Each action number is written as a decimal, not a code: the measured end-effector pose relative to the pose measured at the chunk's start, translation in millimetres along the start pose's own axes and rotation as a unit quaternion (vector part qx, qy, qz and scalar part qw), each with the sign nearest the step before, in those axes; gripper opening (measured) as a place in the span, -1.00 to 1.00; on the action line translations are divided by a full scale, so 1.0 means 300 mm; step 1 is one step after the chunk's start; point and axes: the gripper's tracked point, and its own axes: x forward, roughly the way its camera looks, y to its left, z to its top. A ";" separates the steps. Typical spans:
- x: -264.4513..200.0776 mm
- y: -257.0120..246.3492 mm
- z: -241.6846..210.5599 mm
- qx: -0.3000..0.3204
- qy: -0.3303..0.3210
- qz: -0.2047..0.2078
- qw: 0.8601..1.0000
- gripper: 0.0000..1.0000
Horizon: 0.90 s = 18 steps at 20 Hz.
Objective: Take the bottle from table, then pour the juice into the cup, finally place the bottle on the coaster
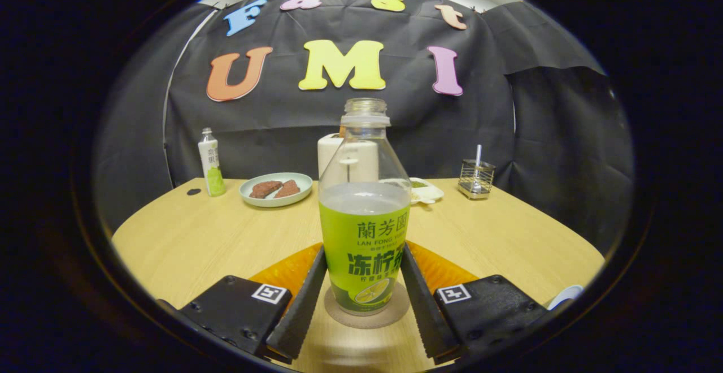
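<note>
A clear plastic juice bottle [364,215] stands upright on a round brown coaster [367,311] near the front edge of a pale wooden table [186,237]. The bottle has no cap, and liquid fills it to just above its green label. The label carries Chinese characters and the Latin words "LAN FONG". The gripper [364,288] has its two fingers, one on each side of the bottle's lower body, lying right against it; whether they press on it cannot be told. An orange mat [288,268] lies on the table behind the coaster.

Toward the table's back edge stand one white cylindrical container [330,150], seen partly through the bottle, and one pale green plate [275,189] holding two brown pieces of food [274,189]. Near the back left corner stands one small white and green bottle [211,164], its writing too small to read. A white dish [426,191] sits just behind the juice bottle, and one wire holder [476,178] with a metal utensil stands toward the back right.
</note>
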 end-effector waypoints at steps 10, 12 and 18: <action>-0.074 -0.018 0.026 0.002 -0.003 0.000 1.000 1.00; -0.109 -0.024 0.032 0.001 -0.005 0.001 1.000 1.00; -0.293 -0.026 0.084 -0.006 -0.036 0.007 0.999 1.00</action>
